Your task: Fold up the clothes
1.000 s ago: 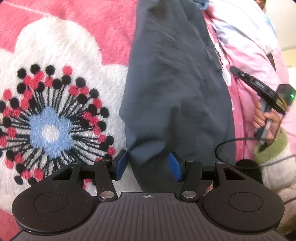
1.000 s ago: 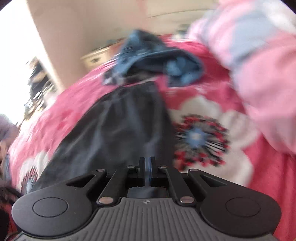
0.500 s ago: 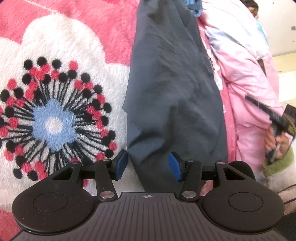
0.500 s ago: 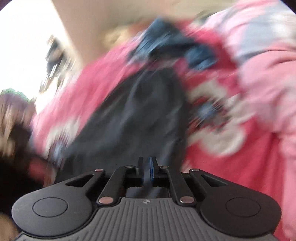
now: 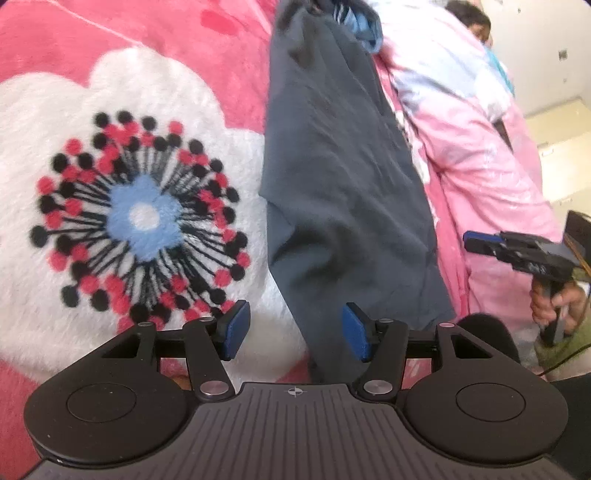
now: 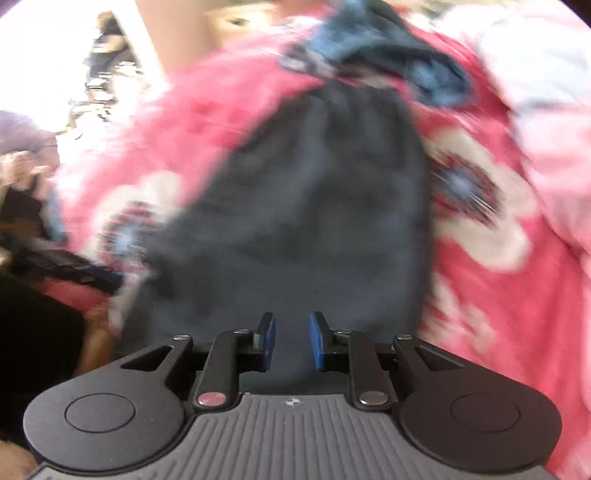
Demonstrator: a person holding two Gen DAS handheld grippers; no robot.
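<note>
A long dark grey garment point(image 5: 343, 184) lies lengthwise on a pink flowered blanket point(image 5: 144, 218). My left gripper point(image 5: 295, 332) hovers over its near end. Its jaws are opening, and the blue pads point(image 5: 236, 328) stand apart on either side of the cloth's narrow tail without pressing it. In the blurred right wrist view my right gripper point(image 6: 291, 341) is above the same garment point(image 6: 314, 203). Its jaws are opening too, with a small gap and nothing pinched. From the left wrist view, the right gripper point(image 5: 517, 254) is in the air at the right, held by a hand point(image 5: 557, 299).
A crumpled blue garment point(image 5: 360, 26) lies at the far end of the dark one, also blurred in the right wrist view point(image 6: 399, 55). A pink and white quilt point(image 5: 480, 147) is heaped along the right, with a person's head point(image 5: 469, 18) beyond it. A pale wall and cabinet stand behind.
The right gripper's jaws, shut before, have parted, and it has swung further right. The left gripper's pads stand slightly wider, and the garment has slid back in its view.
</note>
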